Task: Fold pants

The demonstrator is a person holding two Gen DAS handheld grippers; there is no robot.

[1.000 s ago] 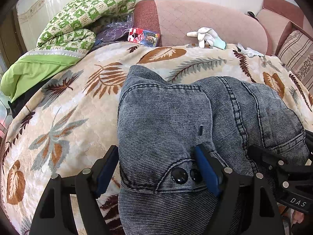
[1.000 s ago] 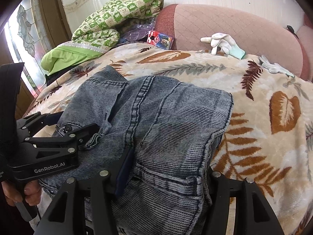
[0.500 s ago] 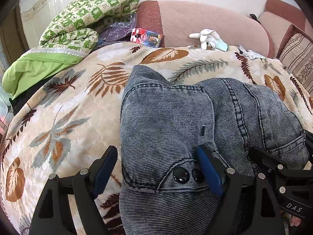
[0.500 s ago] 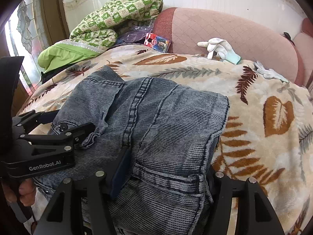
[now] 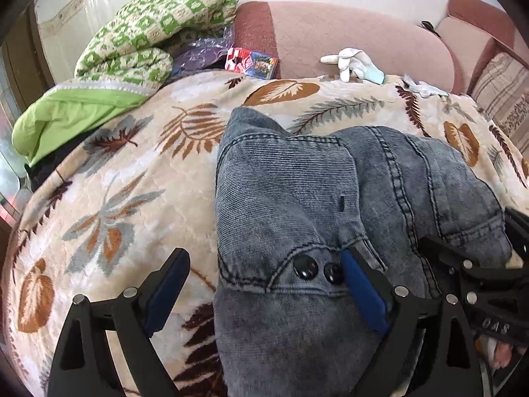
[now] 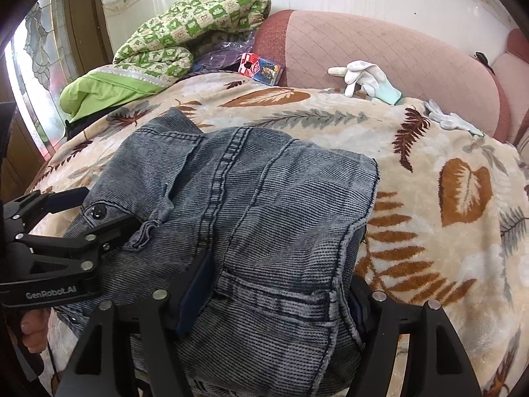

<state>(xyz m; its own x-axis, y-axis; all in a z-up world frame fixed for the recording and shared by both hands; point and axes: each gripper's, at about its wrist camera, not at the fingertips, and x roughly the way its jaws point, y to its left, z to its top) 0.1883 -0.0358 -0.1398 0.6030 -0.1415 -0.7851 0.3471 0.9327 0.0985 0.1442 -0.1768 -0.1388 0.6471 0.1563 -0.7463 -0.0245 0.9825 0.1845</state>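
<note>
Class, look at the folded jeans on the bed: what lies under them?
The jeans rest on a leaf-patterned blanket, which shows all around them. Whatever lies beneath their folded layers is covered, so it cannot be told.

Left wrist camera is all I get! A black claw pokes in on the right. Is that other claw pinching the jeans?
Observer: No. The right gripper straddles the near corner of the jeans. Its jaws have just been opening, and the corner between them is not squeezed.
Operator: Is there room past the jeans on that side?
Observer: Yes, bare leaf blanket lies beyond their right edge.
Operator: Who is holding my claw?
Observer: A hand is wrapped around the handle of the left gripper, whose jaws have just been opening too.
</note>
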